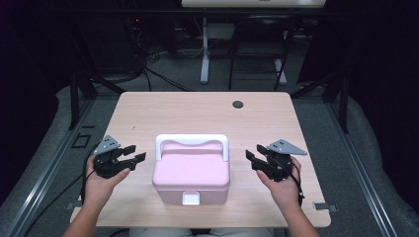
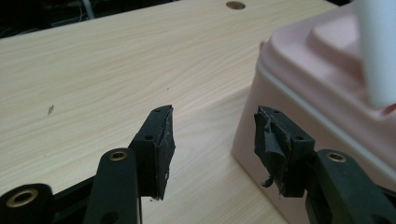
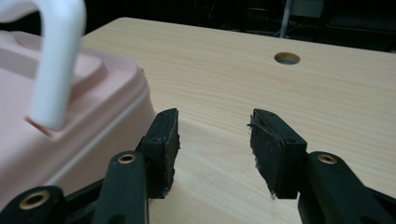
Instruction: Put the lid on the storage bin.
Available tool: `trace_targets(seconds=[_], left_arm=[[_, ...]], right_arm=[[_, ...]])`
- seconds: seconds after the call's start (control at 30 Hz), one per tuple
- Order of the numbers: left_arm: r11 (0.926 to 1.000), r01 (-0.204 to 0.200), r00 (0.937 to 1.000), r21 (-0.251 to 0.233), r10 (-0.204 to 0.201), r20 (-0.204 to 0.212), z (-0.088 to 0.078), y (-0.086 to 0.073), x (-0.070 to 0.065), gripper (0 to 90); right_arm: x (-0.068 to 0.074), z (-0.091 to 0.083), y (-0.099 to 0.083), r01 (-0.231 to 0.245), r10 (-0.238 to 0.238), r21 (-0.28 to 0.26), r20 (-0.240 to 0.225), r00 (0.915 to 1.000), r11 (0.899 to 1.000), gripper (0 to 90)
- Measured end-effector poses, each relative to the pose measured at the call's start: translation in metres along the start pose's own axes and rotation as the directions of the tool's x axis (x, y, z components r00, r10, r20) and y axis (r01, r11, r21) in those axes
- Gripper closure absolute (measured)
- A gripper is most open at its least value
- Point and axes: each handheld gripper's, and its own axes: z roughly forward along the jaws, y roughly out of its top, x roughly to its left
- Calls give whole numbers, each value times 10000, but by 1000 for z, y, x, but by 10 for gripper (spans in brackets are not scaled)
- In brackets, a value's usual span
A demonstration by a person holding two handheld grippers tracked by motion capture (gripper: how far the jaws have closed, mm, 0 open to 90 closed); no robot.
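Both hands flank the pink plastic lidded box (image 1: pixel 191 173) with white handle at table centre: left gripper (image 1: pixel 132 159) at nine o'clock, right gripper (image 1: pixel 254 160) at three, equally near, jaws parted, empty.

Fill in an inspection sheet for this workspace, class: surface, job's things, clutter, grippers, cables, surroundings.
Surface: wooden table, one round hole near the far edge.
Job's things: pink box, lid shut, white handle upright, white latch facing the person.
Clutter: nothing seen.
Grippers: left gripper and right gripper flank the box, both open, holding nothing.
Cables: black cable trails from the left gripper.
Surroundings: dark room, grey floor, desk legs behind.
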Motion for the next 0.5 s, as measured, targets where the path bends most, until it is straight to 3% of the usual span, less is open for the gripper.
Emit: trace_targets(seconds=[0.23, 0.5], left_arm=[[9998, 189, 9994, 19, -188, -296, 4, -17, 11, 477], [9987, 448, 9986, 252, -441, -288, 6, -34, 16, 470]], right_arm=[[-10, 8, -18, -80, 70, 307, 344, 9994, 9995, 495], [-18, 16, -34, -88, 74, 381, 389, 9992, 9992, 468]])
